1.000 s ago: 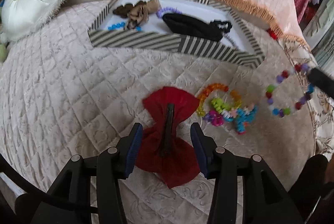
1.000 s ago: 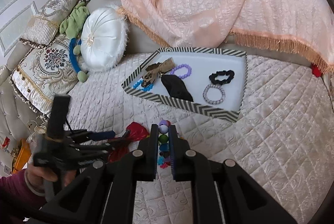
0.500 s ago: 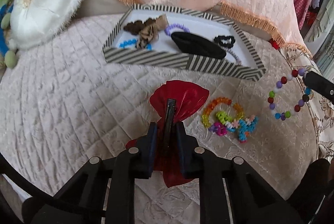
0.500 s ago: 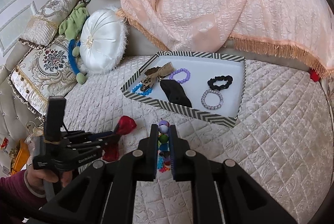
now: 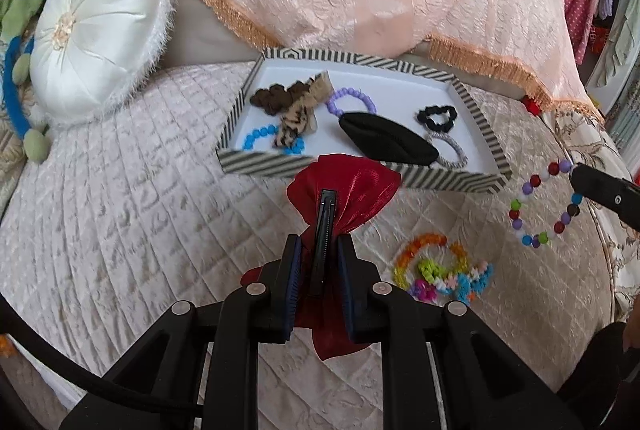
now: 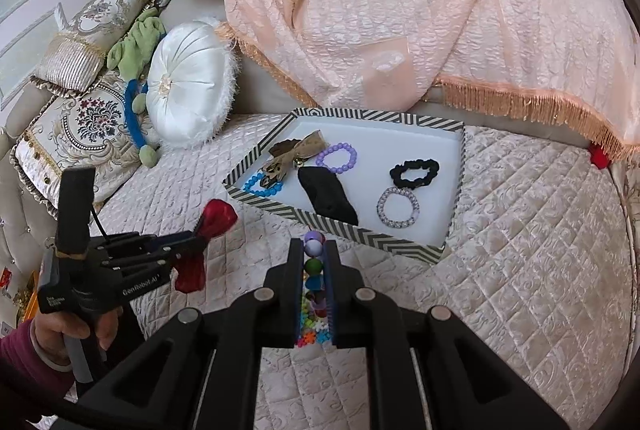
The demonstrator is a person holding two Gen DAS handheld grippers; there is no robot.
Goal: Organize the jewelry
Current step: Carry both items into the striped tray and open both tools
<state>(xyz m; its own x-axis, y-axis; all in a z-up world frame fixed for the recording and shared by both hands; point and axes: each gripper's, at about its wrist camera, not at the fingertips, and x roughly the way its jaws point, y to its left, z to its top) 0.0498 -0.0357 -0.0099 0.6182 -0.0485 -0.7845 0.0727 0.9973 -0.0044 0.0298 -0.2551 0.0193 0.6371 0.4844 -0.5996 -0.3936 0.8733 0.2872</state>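
Currently: left gripper point(image 5: 318, 280) clamped tight on clip of red bow point(image 5: 344, 189), bow held clear of quilt point(image 5: 120, 230) at 6 o'clock of striped tray point(image 5: 476, 117). Right gripper point(image 6: 314, 286) closed on multicoloured bead bracelet point(image 5: 544, 203), loop hung at tray's 4 o'clock. Loose bead pile point(image 5: 440, 270) lain on quilt between grippers. Scrunchies, bracelets, black bow kept in tray.

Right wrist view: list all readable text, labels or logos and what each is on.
"GenRobot.AI": white print on the side of the black handheld left tongs.
A second white label lower on the same black body, near the hand: too small and blurred to read.
Nothing readable on the striped cardboard tray or the cushions.
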